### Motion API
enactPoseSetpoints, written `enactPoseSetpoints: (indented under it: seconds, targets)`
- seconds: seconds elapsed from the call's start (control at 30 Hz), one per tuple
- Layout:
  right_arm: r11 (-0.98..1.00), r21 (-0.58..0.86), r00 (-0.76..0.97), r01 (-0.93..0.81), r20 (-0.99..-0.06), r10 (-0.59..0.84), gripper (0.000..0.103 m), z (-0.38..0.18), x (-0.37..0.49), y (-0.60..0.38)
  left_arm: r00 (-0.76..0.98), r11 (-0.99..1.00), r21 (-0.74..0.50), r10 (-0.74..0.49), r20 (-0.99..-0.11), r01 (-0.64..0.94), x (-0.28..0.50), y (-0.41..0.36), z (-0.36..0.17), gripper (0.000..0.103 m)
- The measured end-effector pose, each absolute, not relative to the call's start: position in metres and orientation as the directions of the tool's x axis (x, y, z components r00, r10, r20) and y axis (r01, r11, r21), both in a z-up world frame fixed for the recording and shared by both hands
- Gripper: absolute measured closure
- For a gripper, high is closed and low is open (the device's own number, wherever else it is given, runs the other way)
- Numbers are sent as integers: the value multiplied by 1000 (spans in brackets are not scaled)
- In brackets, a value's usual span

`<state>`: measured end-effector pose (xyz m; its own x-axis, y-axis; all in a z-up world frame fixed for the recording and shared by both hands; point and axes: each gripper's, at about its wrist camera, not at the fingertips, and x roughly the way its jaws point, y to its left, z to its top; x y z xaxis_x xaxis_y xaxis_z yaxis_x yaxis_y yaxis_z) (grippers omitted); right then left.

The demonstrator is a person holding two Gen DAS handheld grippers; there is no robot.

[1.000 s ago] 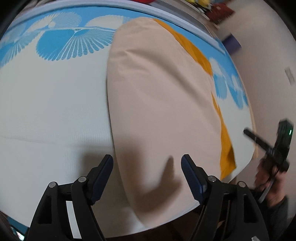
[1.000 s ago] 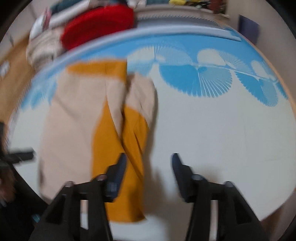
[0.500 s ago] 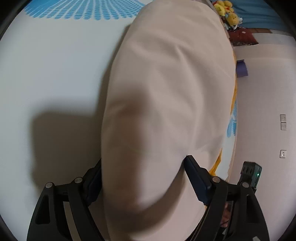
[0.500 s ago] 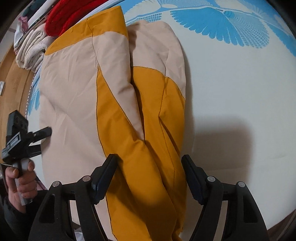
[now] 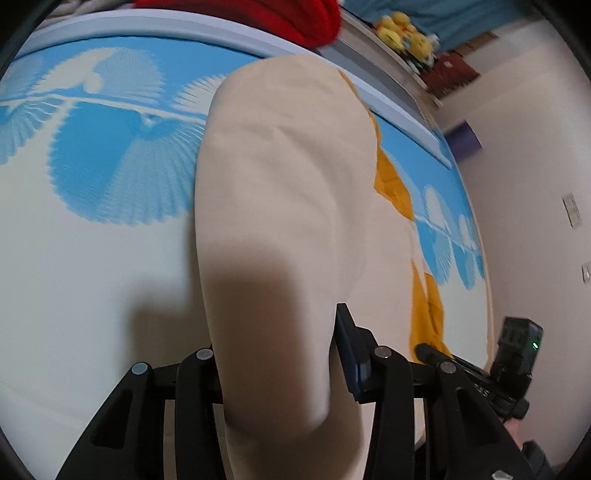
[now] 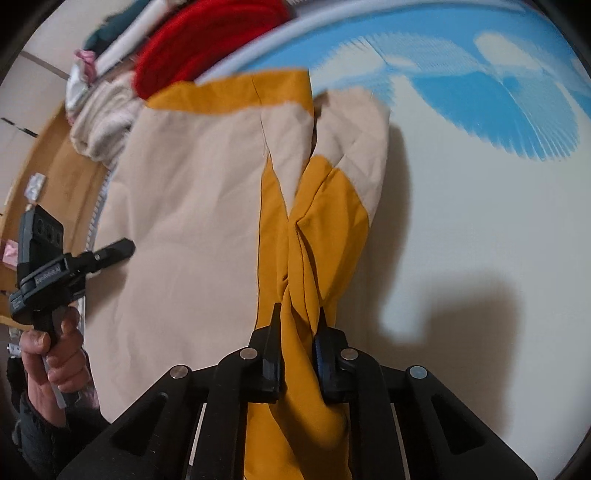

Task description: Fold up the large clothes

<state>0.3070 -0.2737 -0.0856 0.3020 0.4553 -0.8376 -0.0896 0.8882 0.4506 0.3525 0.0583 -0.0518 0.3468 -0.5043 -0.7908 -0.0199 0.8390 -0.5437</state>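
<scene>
A large beige and mustard-yellow garment lies on a white bed cover with blue fan patterns. In the right wrist view my right gripper is shut on the bunched yellow fabric at the garment's near right edge. In the left wrist view my left gripper has a thick beige fold of the garment between its jaws; the left finger is hidden under the cloth, the right finger presses its side. The left gripper also shows in the right wrist view, at the garment's left edge.
A pile of red and white clothes sits beyond the bed's far edge. Yellow plush toys stand on a shelf. A wooden floor lies left of the bed; a wall rises to the right.
Both grippers were open over the garment. The right one has closed on the yellow fabric. The left one has narrowed around the beige fold, and both views have tilted up.
</scene>
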Motion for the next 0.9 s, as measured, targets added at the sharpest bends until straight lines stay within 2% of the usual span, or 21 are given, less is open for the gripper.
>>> enactPoseSetpoints:
  seconds: [0.07,0.1,0.17,0.23,0.27,0.37,0.53,0.67,0.8,0.9]
  targets:
    - [878,465,346,-112,-810,473,90,-77,313,-258,352,861,-506,-458,-816,-53,358,75,-55,58]
    - [875,464,365,-136,-798,480,90,-72,317,-248,354,875,-477,-422,-835,-82,360,82,-58,53]
    - [879,448,369,-163,-799,475,90,-71,319,-234,359,901,-413,-344,-867,-133,364,100,-66,52]
    - [906,382,343,-181,-839,422,88,-78,324,-223,365,927,-347,-278,-889,-139,358,97,-64,52]
    - [920,346,326,-186,-861,390,84,-81,321,-220,369,933,-336,-270,-889,-128,355,96,-60,52]
    - [946,265,309,-185,-898,312,81,-86,317,-219,352,946,-324,-295,-888,-26,339,81,-48,52]
    - [962,239,331,-131,-904,270,72,-81,313,-229,258,967,-184,-226,-939,177,301,41,-58,51]
    - [961,245,317,-126,-909,273,67,-80,303,-235,259,981,-86,-131,-957,176,283,34,-69,47]
    - [977,182,324,-115,-922,210,64,-78,291,-242,283,979,-104,-151,-947,175,264,32,-50,47]
    - [970,217,353,-113,-903,243,64,-66,280,-244,274,965,-101,-168,-947,244,254,21,-50,47]
